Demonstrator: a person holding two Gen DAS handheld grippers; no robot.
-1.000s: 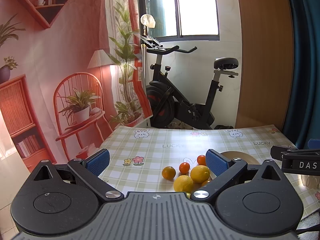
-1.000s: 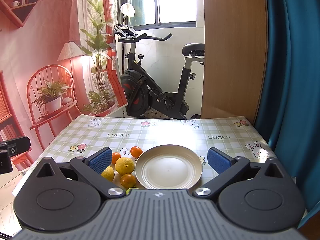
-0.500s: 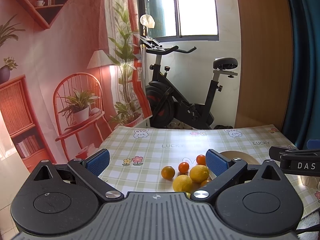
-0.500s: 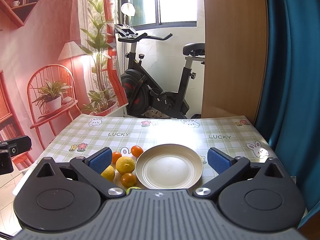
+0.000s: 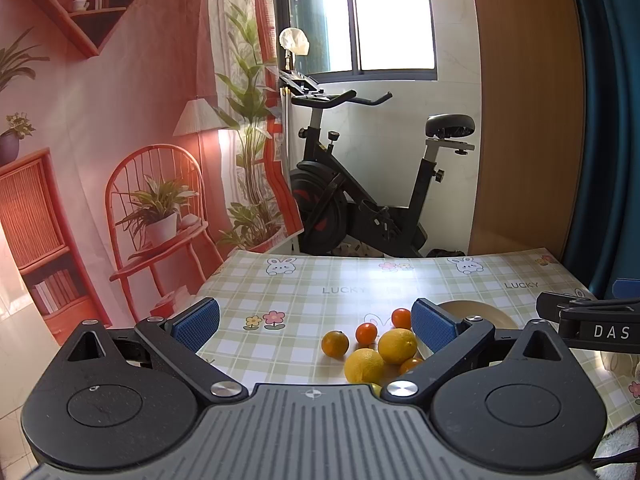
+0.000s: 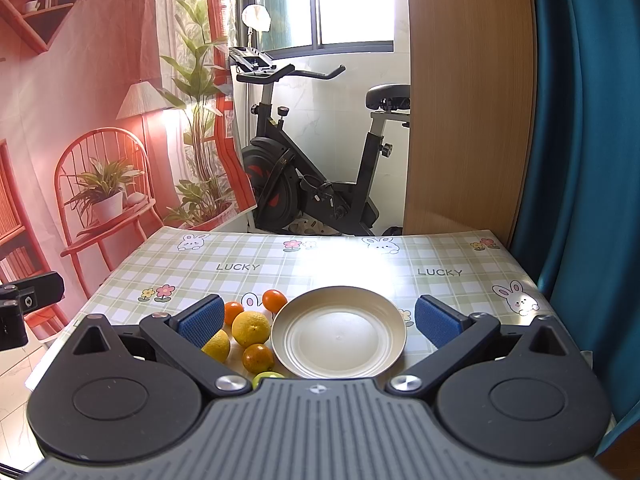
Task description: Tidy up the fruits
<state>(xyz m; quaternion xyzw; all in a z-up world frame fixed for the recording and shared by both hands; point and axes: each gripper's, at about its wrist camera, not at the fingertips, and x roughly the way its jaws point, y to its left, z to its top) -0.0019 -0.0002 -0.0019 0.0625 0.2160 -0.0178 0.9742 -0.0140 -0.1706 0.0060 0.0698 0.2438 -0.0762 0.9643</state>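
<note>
Several citrus fruits lie in a cluster on the checked tablecloth: two yellow lemons (image 5: 397, 345) (image 5: 364, 365) and small oranges (image 5: 335, 343). In the right wrist view the same cluster, with a lemon (image 6: 251, 327) and an orange (image 6: 258, 357), lies just left of an empty cream plate (image 6: 339, 331). A small green fruit (image 6: 267, 376) peeks out at the gripper body. My left gripper (image 5: 316, 322) is open and empty, above the table to the left of the fruit. My right gripper (image 6: 320, 320) is open and empty, above the plate.
The table (image 6: 328, 256) has a green checked cloth with "LUCKY" print. An exercise bike (image 6: 312, 184) stands beyond its far edge. A wooden panel (image 6: 468, 100) and teal curtain (image 6: 580, 160) are at the right. A printed room backdrop (image 5: 100, 140) hangs at the left.
Both grippers have shifted very slightly; the fruit and plate have not moved. Both stay open.
</note>
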